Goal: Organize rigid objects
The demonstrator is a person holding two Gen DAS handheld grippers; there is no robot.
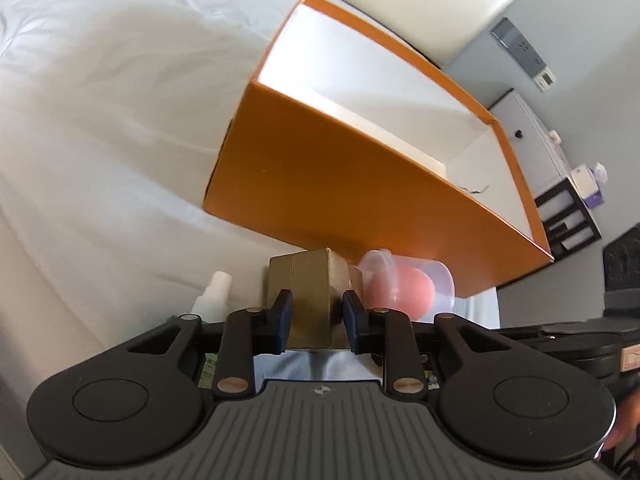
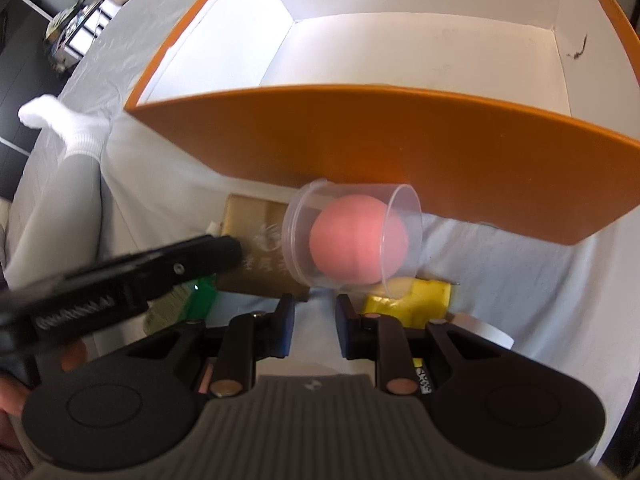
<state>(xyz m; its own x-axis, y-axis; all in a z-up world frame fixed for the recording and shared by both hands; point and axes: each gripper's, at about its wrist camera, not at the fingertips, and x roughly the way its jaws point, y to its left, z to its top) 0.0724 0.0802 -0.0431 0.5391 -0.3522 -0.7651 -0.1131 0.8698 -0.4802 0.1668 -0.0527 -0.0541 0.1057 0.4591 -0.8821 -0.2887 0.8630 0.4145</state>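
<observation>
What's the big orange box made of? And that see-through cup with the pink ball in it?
The orange box looks like smooth, matte cardboard: thin, flat walls, orange outside and plain white inside. The see-through cup seems to be thin, clear plastic; the pink ball shows right through its wall. The ball looks dull and soft, maybe foam or rubber; hard to tell.

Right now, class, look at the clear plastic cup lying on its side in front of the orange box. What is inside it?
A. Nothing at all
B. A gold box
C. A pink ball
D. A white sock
C: through the clear plastic cup a round pink ball shows inside, while the gold box lies beside the cup, not in it.
</observation>
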